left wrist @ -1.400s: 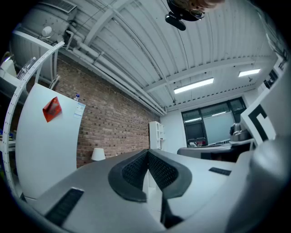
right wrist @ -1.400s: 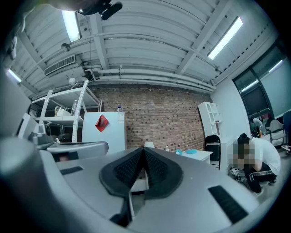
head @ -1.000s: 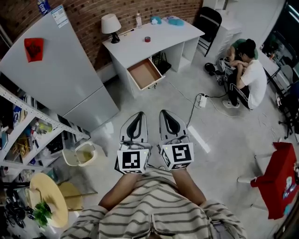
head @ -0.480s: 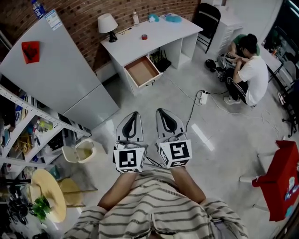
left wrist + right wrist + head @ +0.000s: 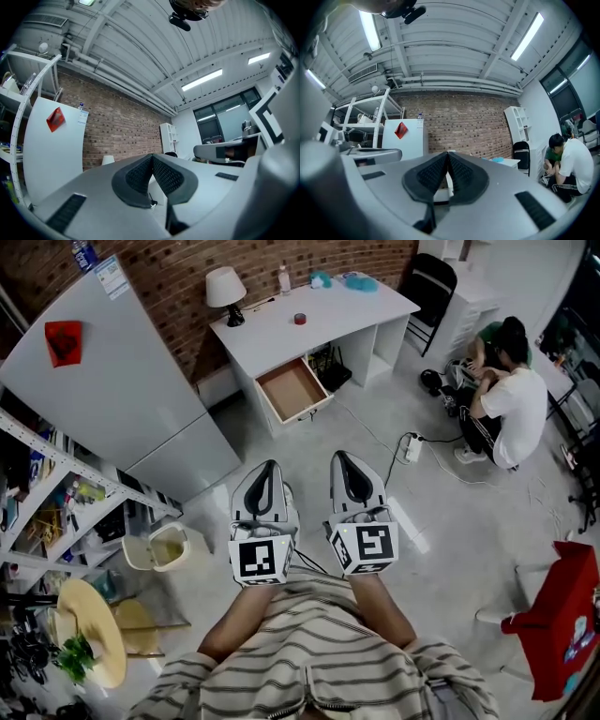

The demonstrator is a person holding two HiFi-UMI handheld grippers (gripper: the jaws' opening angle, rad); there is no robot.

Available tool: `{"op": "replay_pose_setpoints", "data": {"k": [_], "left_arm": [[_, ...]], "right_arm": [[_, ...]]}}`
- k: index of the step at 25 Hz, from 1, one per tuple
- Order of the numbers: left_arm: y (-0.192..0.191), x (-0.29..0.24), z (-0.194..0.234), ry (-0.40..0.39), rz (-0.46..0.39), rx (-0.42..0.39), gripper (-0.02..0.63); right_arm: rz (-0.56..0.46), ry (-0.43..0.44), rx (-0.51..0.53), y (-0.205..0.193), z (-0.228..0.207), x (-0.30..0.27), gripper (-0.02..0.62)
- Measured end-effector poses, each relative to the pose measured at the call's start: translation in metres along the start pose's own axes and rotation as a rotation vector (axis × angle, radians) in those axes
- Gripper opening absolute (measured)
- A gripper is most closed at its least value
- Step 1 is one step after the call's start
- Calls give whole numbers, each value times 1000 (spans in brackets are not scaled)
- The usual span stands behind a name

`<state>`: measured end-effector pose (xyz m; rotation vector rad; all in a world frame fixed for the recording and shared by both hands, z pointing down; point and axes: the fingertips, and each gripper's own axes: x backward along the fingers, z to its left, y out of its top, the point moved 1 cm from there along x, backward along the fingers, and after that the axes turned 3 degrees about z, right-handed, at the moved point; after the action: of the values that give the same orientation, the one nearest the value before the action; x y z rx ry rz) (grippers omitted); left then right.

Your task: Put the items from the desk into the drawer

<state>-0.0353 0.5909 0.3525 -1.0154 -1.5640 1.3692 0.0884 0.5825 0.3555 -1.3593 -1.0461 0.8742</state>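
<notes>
The white desk (image 5: 330,322) stands far ahead against the brick wall, and its wooden drawer (image 5: 292,390) is pulled open and looks empty. On the desktop are a lamp (image 5: 225,289), a small bottle (image 5: 283,279), a red roll (image 5: 299,319) and two teal items (image 5: 358,282). My left gripper (image 5: 270,468) and right gripper (image 5: 343,459) are held side by side close to my body, over the floor and well short of the desk. Both are shut with nothing between the pads (image 5: 140,173), (image 5: 459,171).
A grey fridge (image 5: 122,381) stands left of the desk, with a shelf rack (image 5: 56,512) and a small bin (image 5: 169,547) nearer me. A person (image 5: 506,399) sits on the floor at right, near a power strip (image 5: 411,448). A black chair (image 5: 433,287) is right of the desk.
The view has swayed a little and the right gripper sits slightly further right. Both grippers remain shut and empty.
</notes>
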Motion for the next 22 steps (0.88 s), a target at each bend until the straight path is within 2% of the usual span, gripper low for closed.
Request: {"op": "replay_pose_setpoints", "data": {"k": [9, 16, 22], "left_arm": [[-18, -120, 27, -44, -5, 30, 6], [-9, -234, 63, -113, -21, 16, 6], [-6, -327, 115, -124, -33, -3, 6]], "right_arm": [[29, -20, 57, -14, -41, -102, 12], [40, -55, 70, -8, -71, -223, 12], [12, -90, 124, 4, -90, -329, 12]]}}
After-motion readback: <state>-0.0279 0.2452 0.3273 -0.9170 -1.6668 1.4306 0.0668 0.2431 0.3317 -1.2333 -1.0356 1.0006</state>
